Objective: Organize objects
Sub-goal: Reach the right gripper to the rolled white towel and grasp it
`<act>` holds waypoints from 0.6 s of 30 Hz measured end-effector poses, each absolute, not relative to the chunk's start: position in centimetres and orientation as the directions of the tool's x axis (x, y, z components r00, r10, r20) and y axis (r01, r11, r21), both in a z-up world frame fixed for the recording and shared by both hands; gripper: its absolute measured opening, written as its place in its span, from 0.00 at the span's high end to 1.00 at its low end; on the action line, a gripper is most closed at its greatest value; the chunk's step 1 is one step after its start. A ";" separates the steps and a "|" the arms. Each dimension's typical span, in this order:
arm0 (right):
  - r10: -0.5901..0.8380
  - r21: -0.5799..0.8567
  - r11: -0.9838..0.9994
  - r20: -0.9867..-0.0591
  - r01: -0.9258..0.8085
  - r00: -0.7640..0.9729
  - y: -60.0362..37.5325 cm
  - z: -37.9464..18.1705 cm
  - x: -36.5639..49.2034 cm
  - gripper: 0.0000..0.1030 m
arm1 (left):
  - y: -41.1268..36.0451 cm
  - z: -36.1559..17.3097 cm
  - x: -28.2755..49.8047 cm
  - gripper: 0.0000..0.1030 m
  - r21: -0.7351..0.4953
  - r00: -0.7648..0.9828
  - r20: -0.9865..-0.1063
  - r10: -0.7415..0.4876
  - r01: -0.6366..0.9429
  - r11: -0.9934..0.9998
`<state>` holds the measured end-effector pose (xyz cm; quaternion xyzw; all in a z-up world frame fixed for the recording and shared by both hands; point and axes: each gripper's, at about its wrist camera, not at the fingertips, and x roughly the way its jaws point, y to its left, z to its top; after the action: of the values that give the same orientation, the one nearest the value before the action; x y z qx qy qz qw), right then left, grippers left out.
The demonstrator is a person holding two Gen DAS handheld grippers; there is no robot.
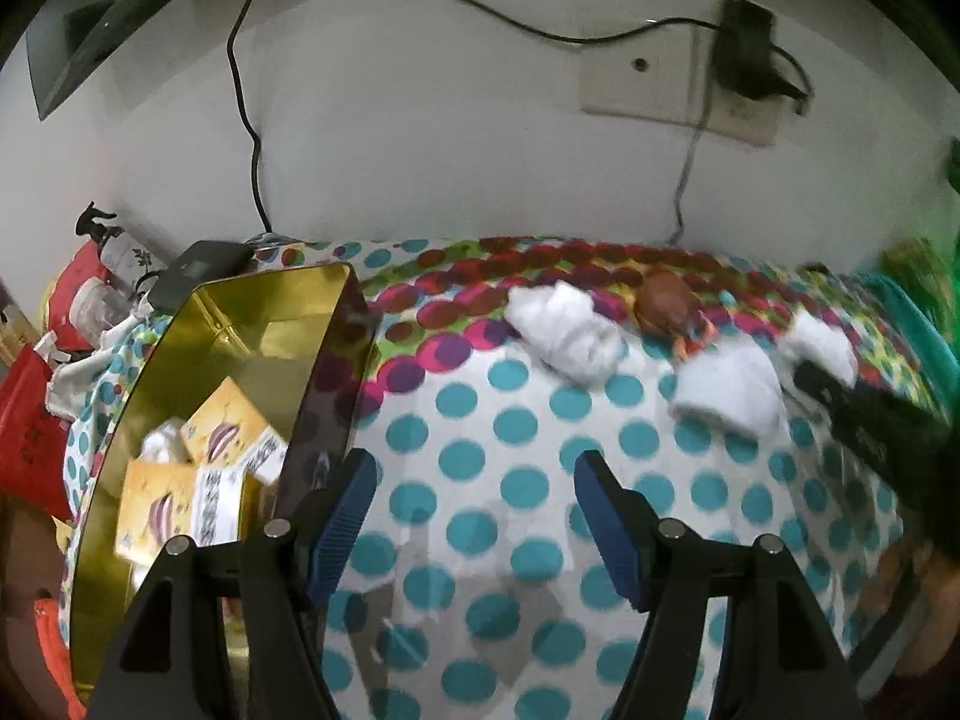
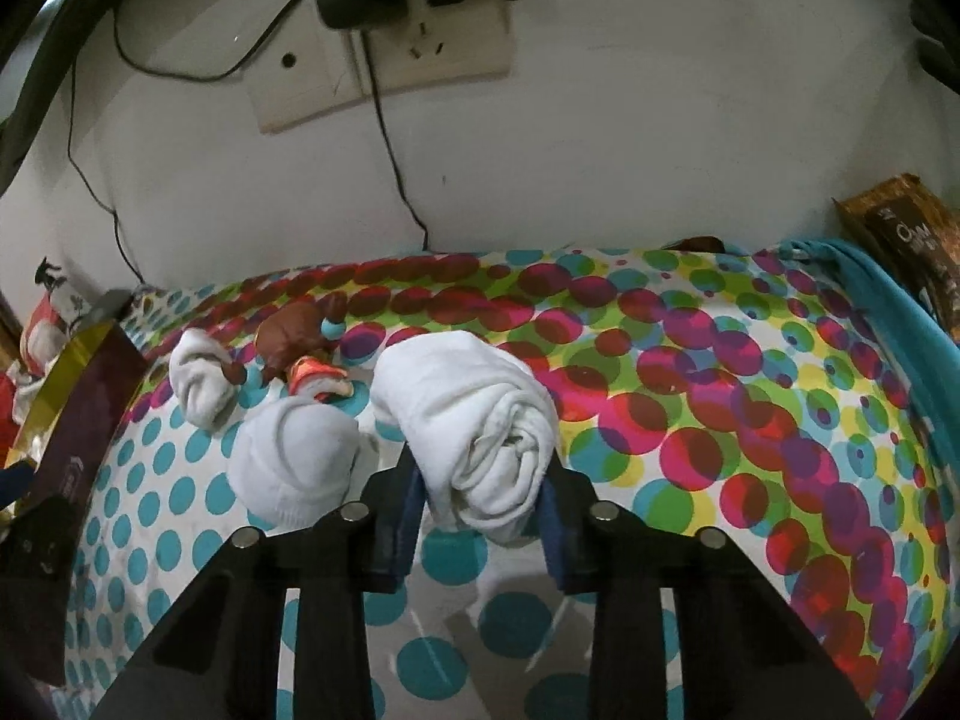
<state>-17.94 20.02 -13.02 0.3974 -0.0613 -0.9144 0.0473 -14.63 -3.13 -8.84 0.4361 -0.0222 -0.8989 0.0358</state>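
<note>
A rolled white sock [image 2: 480, 414] lies on the dotted cloth [image 2: 690, 420], and my right gripper [image 2: 483, 480] is shut on its near end, blue pads pressing both sides. Two more white sock rolls [image 2: 294, 462] [image 2: 201, 381] and a brown toy figure [image 2: 294, 339] lie just to its left. In the left wrist view, my left gripper [image 1: 474, 480] is open over bare cloth with nothing between its fingers. A gold tin box [image 1: 240, 324] stands right beside its left finger and holds small yellow cartons [image 1: 228, 426]. The sock rolls [image 1: 567, 324] [image 1: 729, 390] and the toy [image 1: 666, 303] lie farther back.
A white wall with a socket plate [image 2: 384, 54], plugs and hanging cables runs close behind the cloth. A dark device [image 1: 201, 270] lies behind the tin. Red bags and bottles [image 1: 78, 300] crowd the far left. A teal cloth [image 2: 888, 312] and a brown packet [image 2: 912, 240] sit at the right.
</note>
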 end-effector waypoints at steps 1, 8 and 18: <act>-0.134 0.151 -0.988 -0.718 0.035 -0.683 20.1 -12.9 -17.9 0.72 | -3.2 -8.9 -15.5 0.31 0.053 -0.614 -0.786 -0.078 0.058 -0.997; -0.141 0.166 -0.986 -0.716 0.030 -0.684 20.3 -12.8 -17.8 0.73 | -2.9 -9.6 -18.7 0.31 -0.007 -0.613 -0.789 -0.051 0.093 -0.996; -0.121 0.138 -0.990 -0.719 0.030 -0.684 19.8 -13.3 -17.6 0.73 | -1.1 -11.2 -22.4 0.31 -0.056 -0.574 -0.819 -0.015 0.107 -0.993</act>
<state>-17.57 19.83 -13.29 0.3954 -0.0576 -0.9158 0.0410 -22.38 -1.10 -11.22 0.4604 0.0497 -0.8856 0.0344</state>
